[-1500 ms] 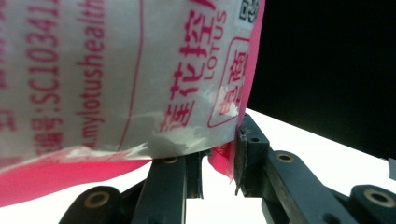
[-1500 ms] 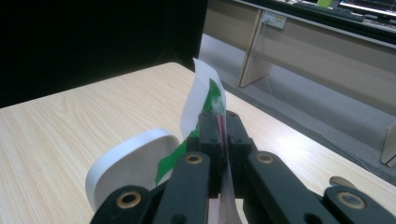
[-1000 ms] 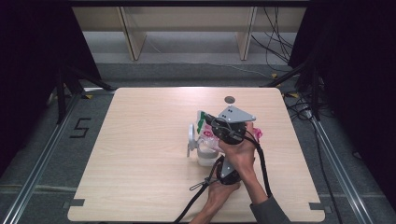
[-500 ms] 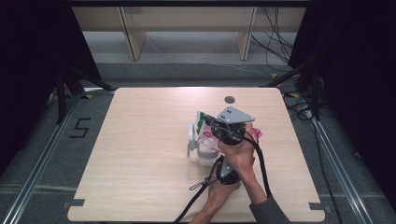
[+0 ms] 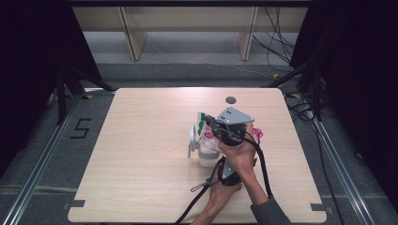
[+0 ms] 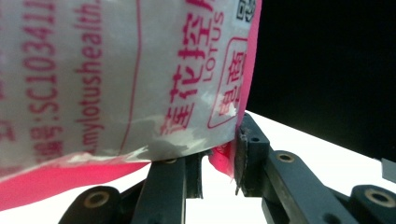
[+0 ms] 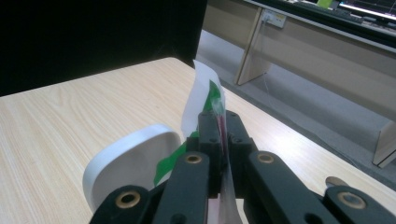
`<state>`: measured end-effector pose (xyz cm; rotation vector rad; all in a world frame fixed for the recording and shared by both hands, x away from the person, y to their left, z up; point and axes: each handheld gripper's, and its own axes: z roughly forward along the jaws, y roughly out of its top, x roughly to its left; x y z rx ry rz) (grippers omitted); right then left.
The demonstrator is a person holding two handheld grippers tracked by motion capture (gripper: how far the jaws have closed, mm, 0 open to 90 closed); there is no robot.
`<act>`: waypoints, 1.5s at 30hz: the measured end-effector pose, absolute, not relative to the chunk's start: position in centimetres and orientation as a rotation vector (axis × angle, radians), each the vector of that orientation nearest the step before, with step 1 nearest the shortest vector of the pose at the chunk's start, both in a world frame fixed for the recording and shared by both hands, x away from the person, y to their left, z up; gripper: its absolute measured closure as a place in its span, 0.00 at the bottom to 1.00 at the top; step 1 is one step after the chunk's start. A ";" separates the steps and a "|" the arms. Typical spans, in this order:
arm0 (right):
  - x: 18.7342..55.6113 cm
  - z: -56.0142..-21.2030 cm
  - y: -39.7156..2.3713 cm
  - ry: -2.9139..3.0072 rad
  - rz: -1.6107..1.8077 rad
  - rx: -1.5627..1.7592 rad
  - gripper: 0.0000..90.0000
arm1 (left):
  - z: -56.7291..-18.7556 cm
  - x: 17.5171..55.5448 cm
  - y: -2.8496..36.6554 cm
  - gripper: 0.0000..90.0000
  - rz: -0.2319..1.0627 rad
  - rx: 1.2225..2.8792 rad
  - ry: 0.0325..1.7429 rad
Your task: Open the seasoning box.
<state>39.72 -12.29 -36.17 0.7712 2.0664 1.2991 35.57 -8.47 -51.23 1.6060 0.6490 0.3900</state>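
- The packet (image 6: pixel 116 79), pink and white with printed lettering, is held up over the right-hand middle of the table (image 5: pixel 141 140), above a white tub (image 5: pixel 206 154).
- Left gripper (image 6: pixel 218 163): its black jaws stand narrow and pinch the packet's pink edge.
- Right gripper (image 7: pixel 219 126): jaws pressed tight on a thin edge of the packet — a green and white part rises above them.
- In the right gripper view a white round lid (image 7: pixel 130 163) sits just beside the jaws, low over the wood.
- In the high view both hands meet at the packet — the right gripper (image 5: pixel 227 129), with its grey plate, lies above the left hand (image 5: pixel 220 192).
- A small dark disc (image 5: pixel 230 100) lies near the table's far edge, well apart.
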 end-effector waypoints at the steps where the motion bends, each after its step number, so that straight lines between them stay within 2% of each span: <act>1: 39.6 -36.2 -12.3 2.067 1.307 0.796 0.99 | -51.2 35.6 -8.5 0.83 0.391 1.598 0.653; 45: 39.7 -36.3 -12.1 2.084 1.303 0.758 0.99 | -51.3 35.5 -8.7 0.83 0.394 1.585 0.660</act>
